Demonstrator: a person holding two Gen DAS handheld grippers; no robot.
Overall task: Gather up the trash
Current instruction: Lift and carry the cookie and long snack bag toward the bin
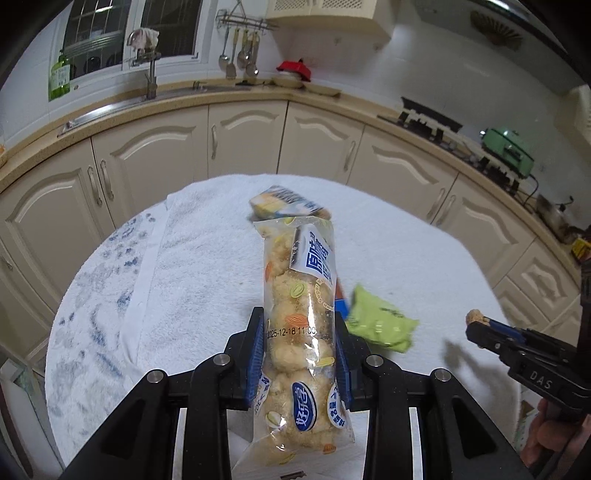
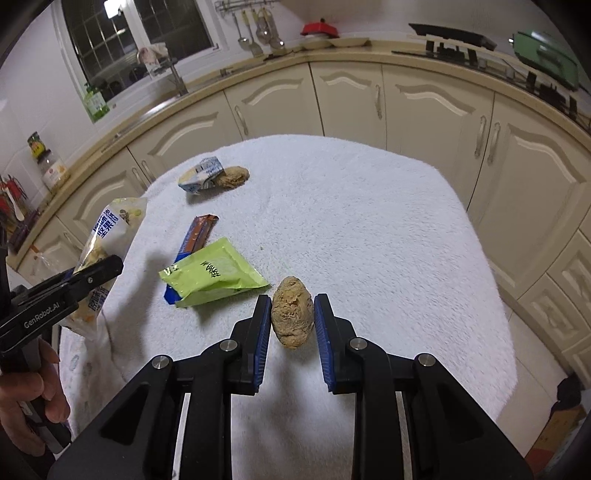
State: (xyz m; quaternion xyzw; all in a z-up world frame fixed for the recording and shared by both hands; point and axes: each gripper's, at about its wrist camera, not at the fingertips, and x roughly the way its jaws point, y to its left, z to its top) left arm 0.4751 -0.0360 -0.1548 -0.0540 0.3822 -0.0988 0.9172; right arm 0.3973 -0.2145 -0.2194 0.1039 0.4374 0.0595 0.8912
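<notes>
Left gripper: I pinch the snack bag mid-length above the towelled table; light, crinkly, slippery film.
Right gripper: I clamp a crumbly brown lump; fragile, squeeze gently.

Kitchen interior with a curved run of cabinets.
Cream cabinet doors span mid-frame beneath a beige countertop; dark window upper left; utensil rail on white wall, top centre.

White towel, lime-green packet, tan lump, blue-padded black fingers
</notes>
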